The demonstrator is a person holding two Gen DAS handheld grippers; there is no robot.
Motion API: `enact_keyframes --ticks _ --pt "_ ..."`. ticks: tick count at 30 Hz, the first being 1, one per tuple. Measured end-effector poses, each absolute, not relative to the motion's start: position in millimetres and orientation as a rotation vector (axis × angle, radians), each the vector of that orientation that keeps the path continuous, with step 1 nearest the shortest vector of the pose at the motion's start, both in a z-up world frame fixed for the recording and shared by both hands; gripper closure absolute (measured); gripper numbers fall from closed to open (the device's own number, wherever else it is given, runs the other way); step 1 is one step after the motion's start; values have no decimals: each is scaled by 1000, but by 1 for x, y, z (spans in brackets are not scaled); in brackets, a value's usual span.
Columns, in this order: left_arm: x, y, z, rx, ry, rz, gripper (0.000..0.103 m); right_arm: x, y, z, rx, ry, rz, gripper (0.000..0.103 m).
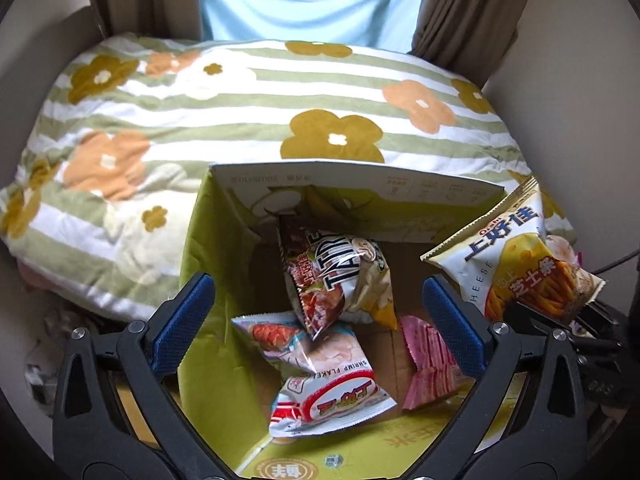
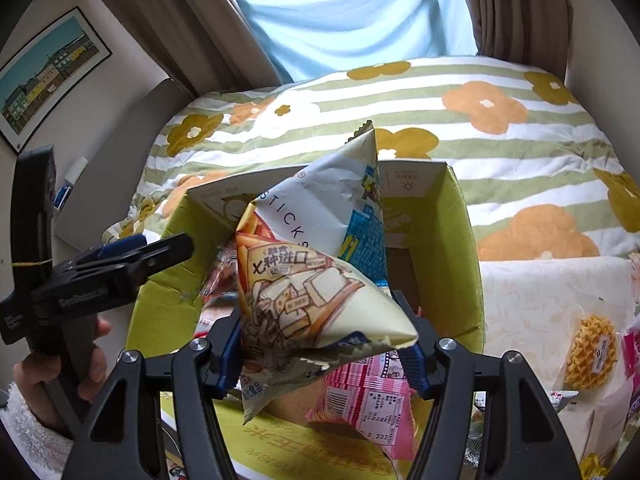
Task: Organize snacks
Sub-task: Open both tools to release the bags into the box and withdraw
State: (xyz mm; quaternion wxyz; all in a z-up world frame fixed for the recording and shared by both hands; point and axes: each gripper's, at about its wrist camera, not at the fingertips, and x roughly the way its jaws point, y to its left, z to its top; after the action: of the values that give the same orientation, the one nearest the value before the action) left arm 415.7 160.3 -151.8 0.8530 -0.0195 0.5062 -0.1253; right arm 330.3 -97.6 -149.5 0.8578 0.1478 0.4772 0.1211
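Over the box (image 1: 208, 240): both grippers point down into a green carton open at the top.
Left gripper (image 1: 318, 320): fingers (image 1: 182, 324) spread wide, nothing between the pads; a dark chip bag (image 1: 340, 276) lies below them in the box.
Right gripper (image 2: 320, 356): fingers (image 2: 230, 360) pinching the lower part of a cheese-stick bag (image 2: 316, 264), held above the box opening.
Box contents: chip bag on top of a shrimp-flake bag (image 1: 324, 384); a pink packet (image 1: 430, 360) beside them on the bottom.
Left-wrist view, right edge: the cheese-stick bag (image 1: 524, 256) hangs over the box's right wall.
Right-wrist view, left edge: a hand (image 2: 60, 364) grips the handle of the left gripper (image 2: 160, 252), which reaches over the box's left wall.
Behind the box: a striped, flowered quilt (image 1: 240, 120).
Right of the box: a wrapped waffle (image 2: 592, 352) on pale cloth.
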Motion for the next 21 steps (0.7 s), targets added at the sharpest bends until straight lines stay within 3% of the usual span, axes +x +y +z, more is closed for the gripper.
enact_keyframes --ticks 9,11,13,21 --pt "397 178 -159 -77 1093 -210 0 344 -101 -168 327 1064 266 38" --pt "393 180 -159 -71 1098 -204 0 344 -100 -166 309 1043 230 12" --pt "387 181 -161 -64 1101 -196 0 341 -99 -163 299 1010 217 2" --pt "369 182 -158 -67 1100 -197 0 325 -96 -159 259 1019 249 2"
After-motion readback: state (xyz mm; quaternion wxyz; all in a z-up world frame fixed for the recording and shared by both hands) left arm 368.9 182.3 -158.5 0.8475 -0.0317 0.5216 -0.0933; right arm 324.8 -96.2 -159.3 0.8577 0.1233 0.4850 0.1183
